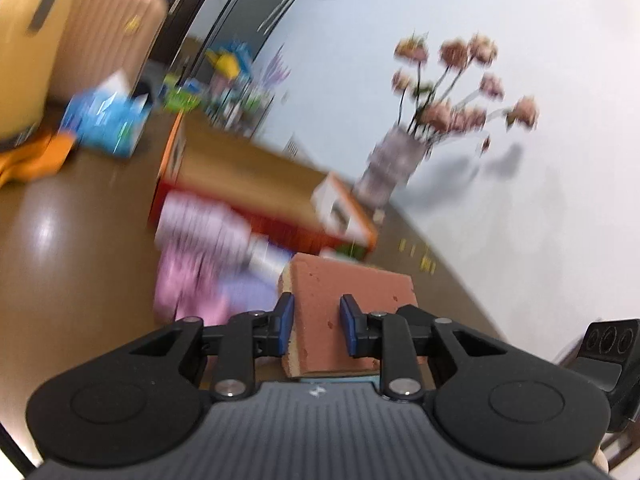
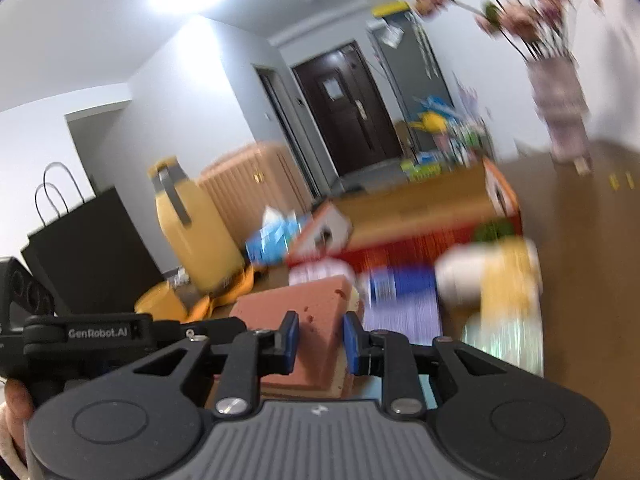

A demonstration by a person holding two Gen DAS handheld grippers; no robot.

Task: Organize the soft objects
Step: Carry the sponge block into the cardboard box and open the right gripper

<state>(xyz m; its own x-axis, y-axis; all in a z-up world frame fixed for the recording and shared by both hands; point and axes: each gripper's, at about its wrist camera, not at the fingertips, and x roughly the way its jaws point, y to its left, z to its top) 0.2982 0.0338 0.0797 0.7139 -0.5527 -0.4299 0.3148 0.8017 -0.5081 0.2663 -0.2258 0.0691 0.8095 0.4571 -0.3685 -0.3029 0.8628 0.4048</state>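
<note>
With your left claw (image 1: 316, 322) and right claw (image 2: 320, 338) each pinching one end of the terracotta-pink rectangular foam sponge block (image 1: 352, 292), held up off the brown desk (image 1: 80, 248), pulling apart could tear or drop it.

both the left gripper (image 1: 316, 326) and right gripper (image 2: 320, 342) look alike — black linkage arms, silver screws, blue pads, ribbed grey housing — one side block reads "genrobot.ai".
</note>
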